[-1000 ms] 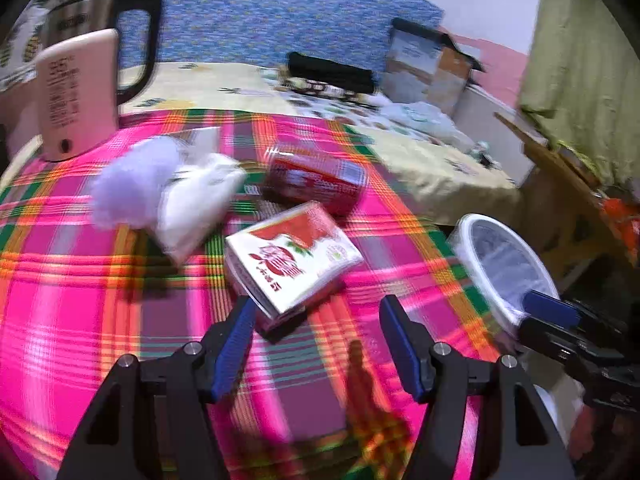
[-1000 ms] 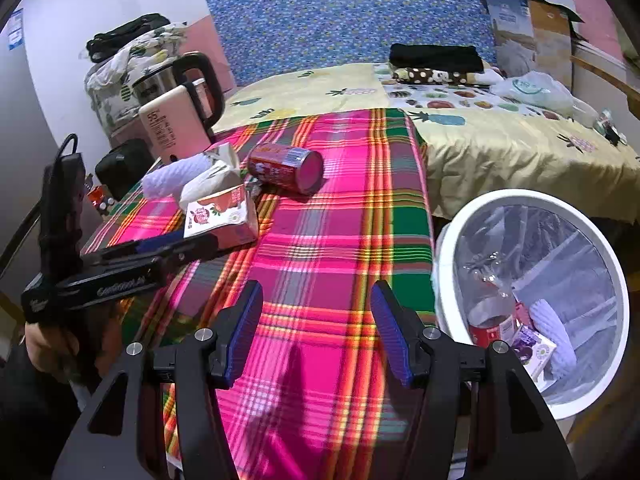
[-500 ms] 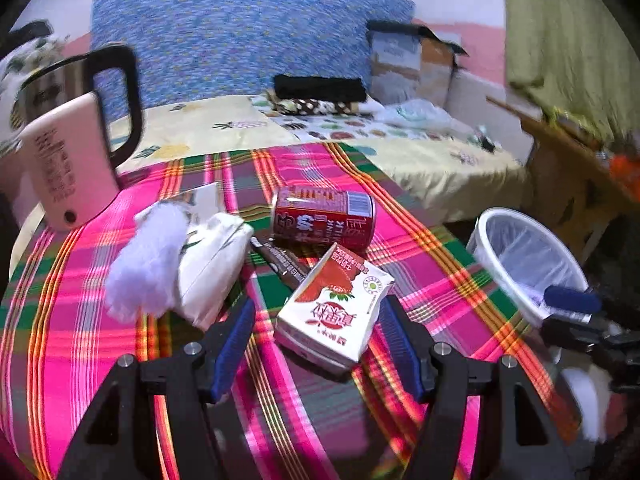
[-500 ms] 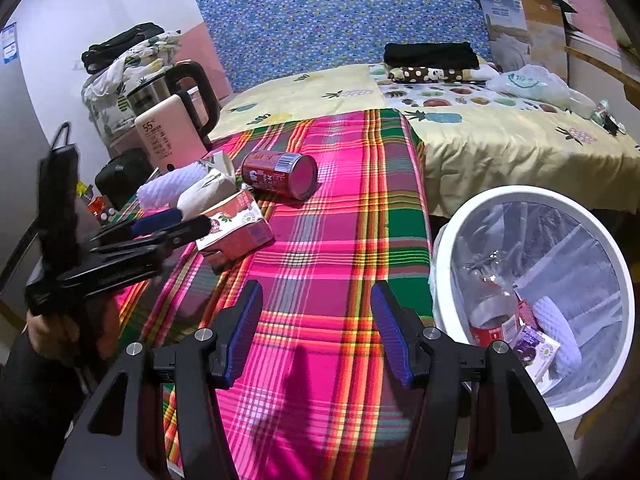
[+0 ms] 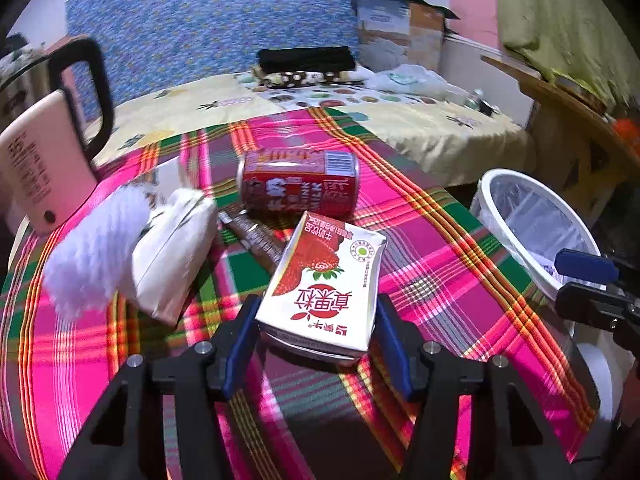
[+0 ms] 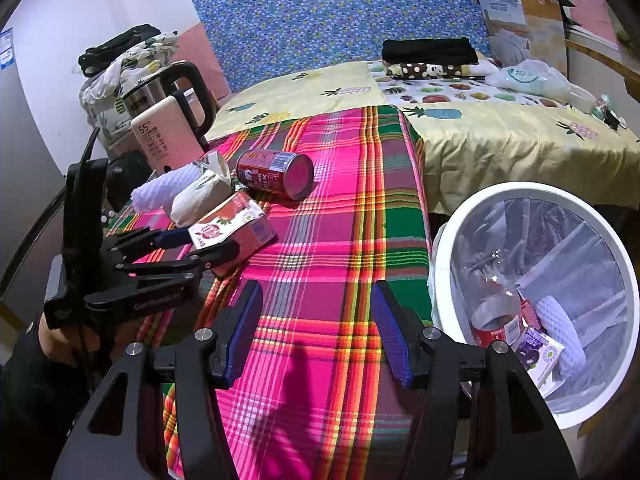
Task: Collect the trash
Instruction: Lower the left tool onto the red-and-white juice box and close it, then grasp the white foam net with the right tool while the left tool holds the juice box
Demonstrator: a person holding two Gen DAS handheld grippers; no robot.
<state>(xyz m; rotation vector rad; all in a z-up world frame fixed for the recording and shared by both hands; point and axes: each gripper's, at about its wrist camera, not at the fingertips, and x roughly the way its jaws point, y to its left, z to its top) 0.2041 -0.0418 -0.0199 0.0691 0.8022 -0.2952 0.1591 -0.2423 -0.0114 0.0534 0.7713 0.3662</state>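
The left gripper (image 5: 316, 340), black with blue pads, has its jaws closing around a white strawberry-print drink carton (image 5: 326, 292). The carton lies on its side on the pink, green and yellow plaid tablecloth (image 5: 432, 264), with its near end between the pads; the pads stand at its two sides, and firm contact cannot be confirmed. Behind the carton a red metal drink can (image 5: 298, 188) lies on its side. Left of it are a crumpled white paper wrapper (image 5: 172, 260) and a white foam net sleeve (image 5: 96, 248). A brown flat wrapper (image 5: 256, 236) lies between the can and the carton.

The right gripper (image 6: 316, 332) hovers over the cloth edge with its jaws wide and nothing between them. Beside the table stands a round white bin lined with clear plastic (image 6: 472, 216), already containing trash.
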